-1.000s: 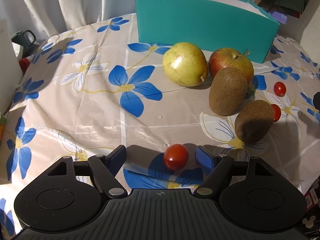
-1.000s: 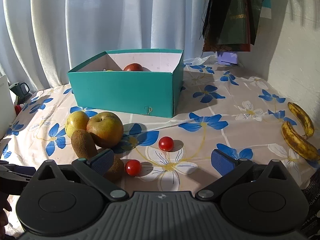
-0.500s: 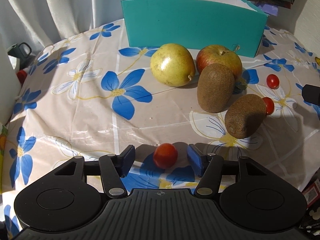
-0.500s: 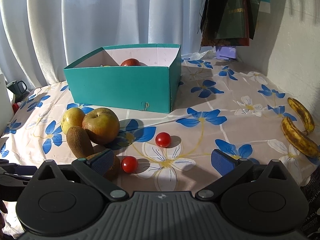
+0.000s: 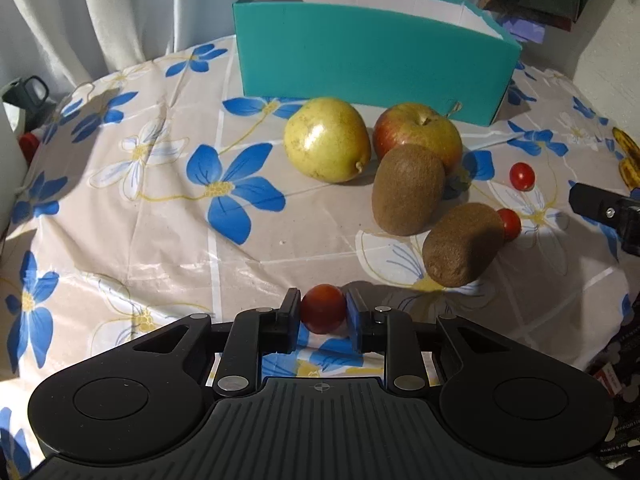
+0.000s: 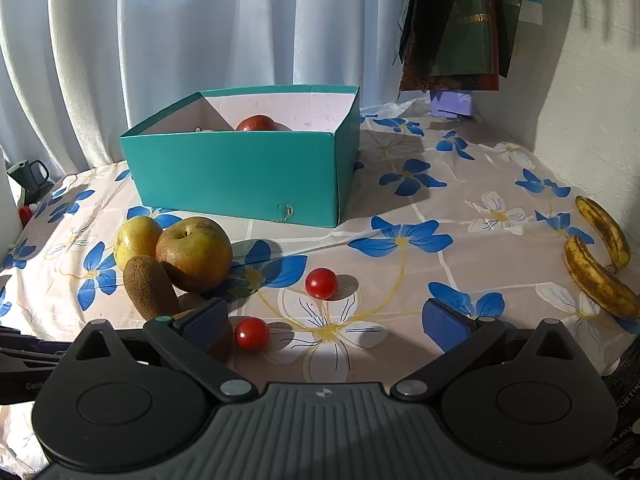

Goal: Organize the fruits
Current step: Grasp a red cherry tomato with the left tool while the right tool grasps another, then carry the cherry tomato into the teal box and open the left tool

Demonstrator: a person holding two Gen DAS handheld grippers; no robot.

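Observation:
My left gripper (image 5: 323,314) is shut on a cherry tomato (image 5: 322,307), held just above the flowered tablecloth. Beyond it lie a yellow pear (image 5: 326,139), an apple (image 5: 418,133), two kiwis (image 5: 408,189) (image 5: 462,244) and two more cherry tomatoes (image 5: 522,176) (image 5: 509,222). The teal box (image 5: 372,52) stands behind them. My right gripper (image 6: 324,324) is open and empty above the cloth, with two cherry tomatoes (image 6: 251,333) (image 6: 321,283) in front of it. The box (image 6: 248,172) holds a red fruit (image 6: 256,123).
Two spotted bananas (image 6: 598,274) (image 6: 604,226) lie at the right near the wall. A dark mug (image 6: 30,174) stands at the far left edge. Curtains hang behind the table. Dark bags (image 6: 460,24) hang at the back right.
My left gripper has closed on the cherry tomato that lay between its open fingers. The right gripper has stayed open and drifted slightly.

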